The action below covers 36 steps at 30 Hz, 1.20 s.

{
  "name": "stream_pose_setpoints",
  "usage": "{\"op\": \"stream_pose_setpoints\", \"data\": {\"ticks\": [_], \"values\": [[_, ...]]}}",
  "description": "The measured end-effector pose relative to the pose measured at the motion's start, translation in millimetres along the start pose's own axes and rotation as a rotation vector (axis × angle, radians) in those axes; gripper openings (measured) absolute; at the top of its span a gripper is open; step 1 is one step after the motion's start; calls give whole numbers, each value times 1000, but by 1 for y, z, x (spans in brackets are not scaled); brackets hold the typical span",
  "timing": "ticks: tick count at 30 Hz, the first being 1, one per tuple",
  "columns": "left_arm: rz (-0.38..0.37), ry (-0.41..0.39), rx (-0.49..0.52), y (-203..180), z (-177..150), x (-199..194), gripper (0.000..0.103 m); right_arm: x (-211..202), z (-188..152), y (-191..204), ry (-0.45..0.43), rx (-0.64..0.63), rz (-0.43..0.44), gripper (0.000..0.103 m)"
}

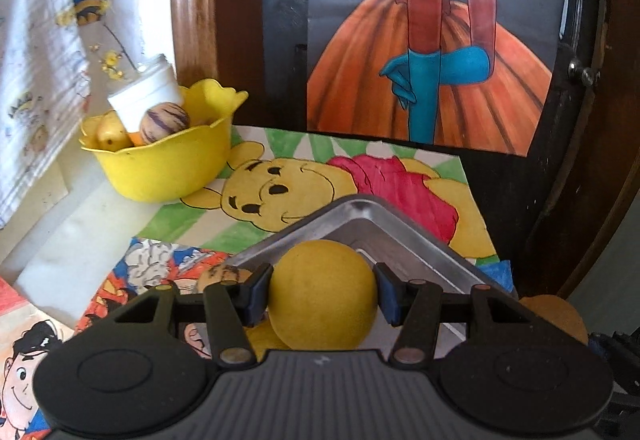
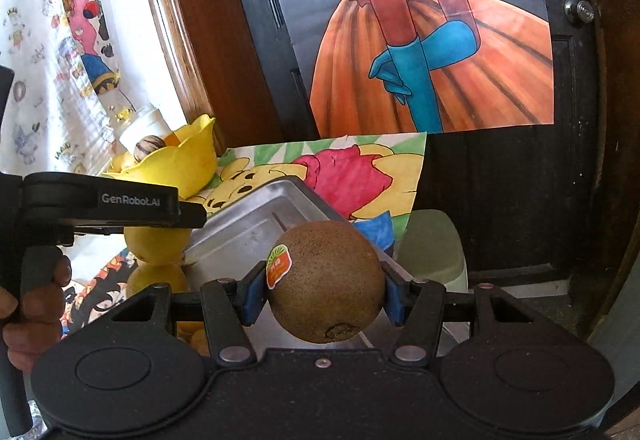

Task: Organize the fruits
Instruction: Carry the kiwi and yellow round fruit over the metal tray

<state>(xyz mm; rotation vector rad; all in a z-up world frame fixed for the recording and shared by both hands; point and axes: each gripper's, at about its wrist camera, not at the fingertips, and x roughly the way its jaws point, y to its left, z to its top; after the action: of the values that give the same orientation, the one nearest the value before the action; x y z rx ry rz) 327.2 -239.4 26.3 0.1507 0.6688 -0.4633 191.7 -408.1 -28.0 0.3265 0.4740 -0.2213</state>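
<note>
Left gripper point(image 1: 322, 292) clamps a round, matte yellow fruit point(image 1: 322, 294) above the metal tray point(image 1: 360, 217). Right gripper point(image 2: 324, 290) clamps a brown, fuzzy kiwi point(image 2: 326, 280) bearing an orange-green sticker point(image 2: 279, 266), over the same tray.

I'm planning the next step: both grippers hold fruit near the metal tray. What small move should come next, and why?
Probably lower the right gripper a little and set the kiwi on the bare tray floor. The kiwi hangs clamped just above it, with clear space below. The left gripper holds its yellow fruit at the tray's near corner, so it could follow.
</note>
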Motion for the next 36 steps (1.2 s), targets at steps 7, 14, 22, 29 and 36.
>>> {"op": "stream_pose_setpoints", "data": {"ticks": [7, 14, 22, 29, 36], "values": [[-3, 21, 19, -4, 0, 16, 58, 7, -1, -1, 6, -15, -7, 58], [-8, 32, 29, -7, -1, 27, 58, 14, -2, 4, 14, -48, -8, 58], [-4, 43, 20, -5, -1, 33, 59, 17, -4, 5, 25, -57, -4, 58], [-7, 44, 25, -5, -2, 34, 59, 20, -5, 6, 35, -60, -1, 59], [-13, 52, 14, -3, -3, 38, 59, 20, -5, 6, 35, -61, -4, 59]]}}
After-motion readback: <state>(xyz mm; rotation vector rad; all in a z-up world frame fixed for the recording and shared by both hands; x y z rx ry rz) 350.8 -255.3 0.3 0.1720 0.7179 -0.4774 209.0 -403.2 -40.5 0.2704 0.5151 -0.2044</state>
